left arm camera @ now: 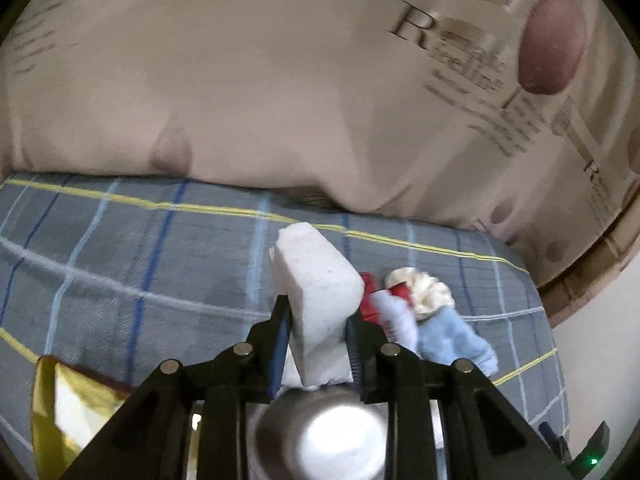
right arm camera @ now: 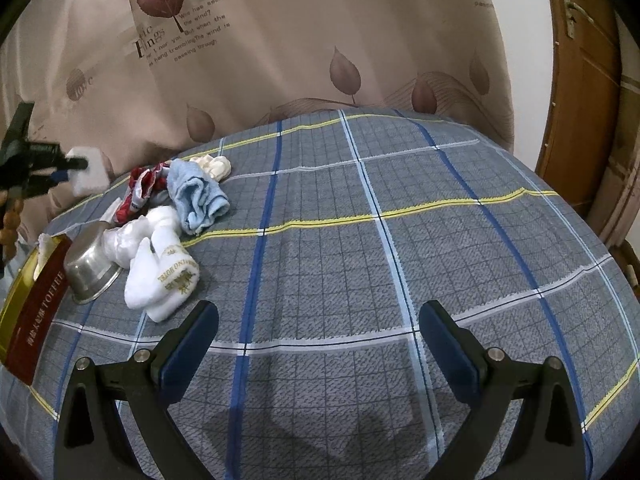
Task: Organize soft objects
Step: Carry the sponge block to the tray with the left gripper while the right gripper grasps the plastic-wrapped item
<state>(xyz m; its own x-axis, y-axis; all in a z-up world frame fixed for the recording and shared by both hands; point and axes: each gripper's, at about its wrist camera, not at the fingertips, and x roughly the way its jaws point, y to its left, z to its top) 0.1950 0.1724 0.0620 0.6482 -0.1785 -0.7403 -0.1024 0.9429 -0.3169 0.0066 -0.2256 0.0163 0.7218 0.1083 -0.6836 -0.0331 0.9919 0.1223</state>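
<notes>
My left gripper (left arm camera: 318, 312) is shut on a white foam sponge block (left arm camera: 316, 280) and holds it above the plaid bed cover; it also shows at the far left of the right wrist view (right arm camera: 74, 166) with the sponge (right arm camera: 90, 174). Soft items lie in a pile: a light blue cloth (right arm camera: 198, 196), a cream scrunchie (right arm camera: 214, 166), a red-and-white cloth (right arm camera: 142, 188), a white plastic wrap (right arm camera: 132, 234) and white hotel slippers (right arm camera: 164, 280). My right gripper (right arm camera: 318, 336) is open and empty, low over the cover.
A steel bowl (right arm camera: 90, 276) lies tipped beside the slippers and sits under my left gripper (left arm camera: 320, 432). A gold-and-maroon toffee tin (right arm camera: 32, 304) is at the left. A beige leaf-print curtain (right arm camera: 280, 60) hangs behind. A wooden door (right arm camera: 580, 80) stands right.
</notes>
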